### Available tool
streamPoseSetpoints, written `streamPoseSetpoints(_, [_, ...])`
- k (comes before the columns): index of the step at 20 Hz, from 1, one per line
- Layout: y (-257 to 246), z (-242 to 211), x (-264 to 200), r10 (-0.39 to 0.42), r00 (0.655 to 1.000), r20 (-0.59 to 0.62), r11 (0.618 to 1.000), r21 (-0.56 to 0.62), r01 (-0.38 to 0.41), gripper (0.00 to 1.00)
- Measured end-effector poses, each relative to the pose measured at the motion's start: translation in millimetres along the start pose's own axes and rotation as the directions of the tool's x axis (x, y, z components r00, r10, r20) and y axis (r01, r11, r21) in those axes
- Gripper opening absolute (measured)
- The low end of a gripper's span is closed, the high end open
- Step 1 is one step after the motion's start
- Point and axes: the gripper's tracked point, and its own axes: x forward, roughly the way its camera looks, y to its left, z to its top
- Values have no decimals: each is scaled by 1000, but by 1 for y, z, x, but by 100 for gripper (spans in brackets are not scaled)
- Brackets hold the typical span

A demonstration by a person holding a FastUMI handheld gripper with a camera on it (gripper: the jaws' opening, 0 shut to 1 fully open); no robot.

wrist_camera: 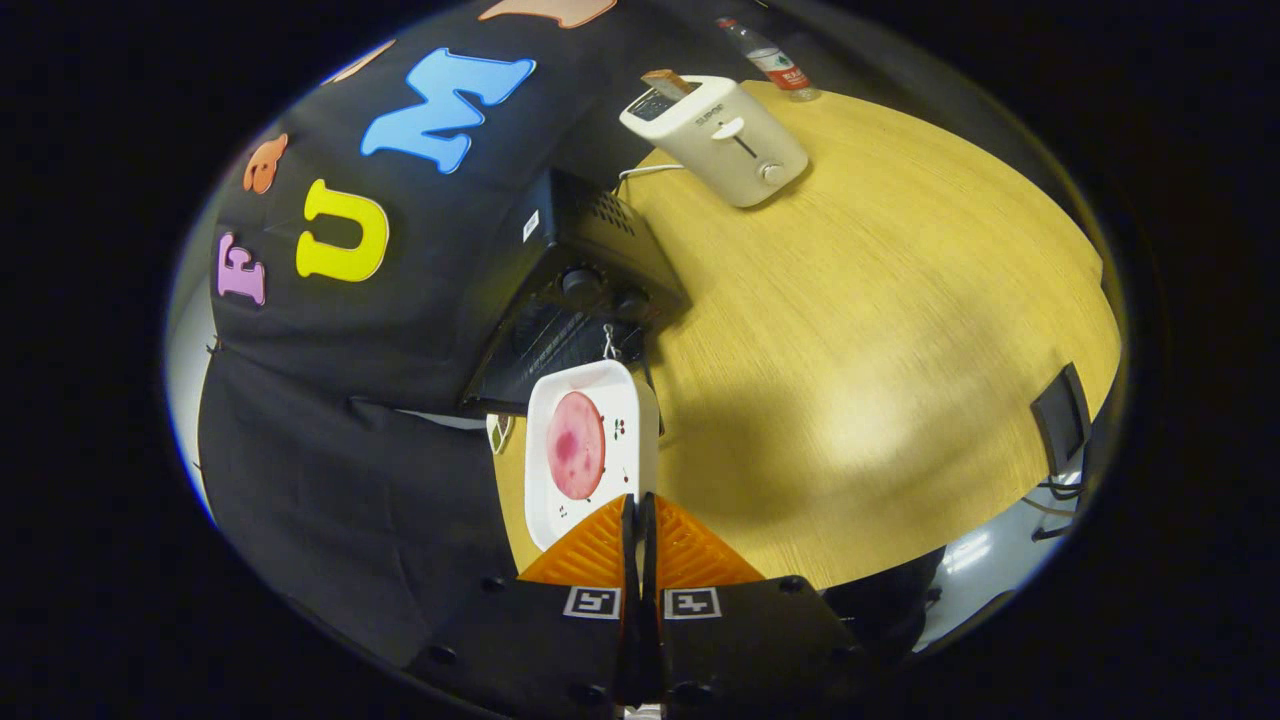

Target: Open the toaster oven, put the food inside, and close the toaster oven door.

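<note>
Pinching the white plate (590, 450)'s rim — hand-held gripper (637, 505); toaster (722, 138) lettering unreadable.

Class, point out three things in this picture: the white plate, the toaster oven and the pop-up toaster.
white plate (620, 400): gripper view, bare rim beside the food.
toaster oven (610, 235): gripper view, vented top.
pop-up toaster (725, 150): gripper view, front face.

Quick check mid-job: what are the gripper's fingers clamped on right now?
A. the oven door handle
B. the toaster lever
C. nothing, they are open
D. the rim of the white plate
D: the gripper is shut on the plate's near rim, slice of food on it, just before the oven.
</note>
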Motion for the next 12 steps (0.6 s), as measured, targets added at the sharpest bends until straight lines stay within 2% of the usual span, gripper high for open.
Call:
streamPoseSetpoints(6, [34,-25,25,27,998,-58,999,-29,-29,2])
streamPoseSetpoints(12, [51,-20,68,31,998,-54,999,7,-31,2])
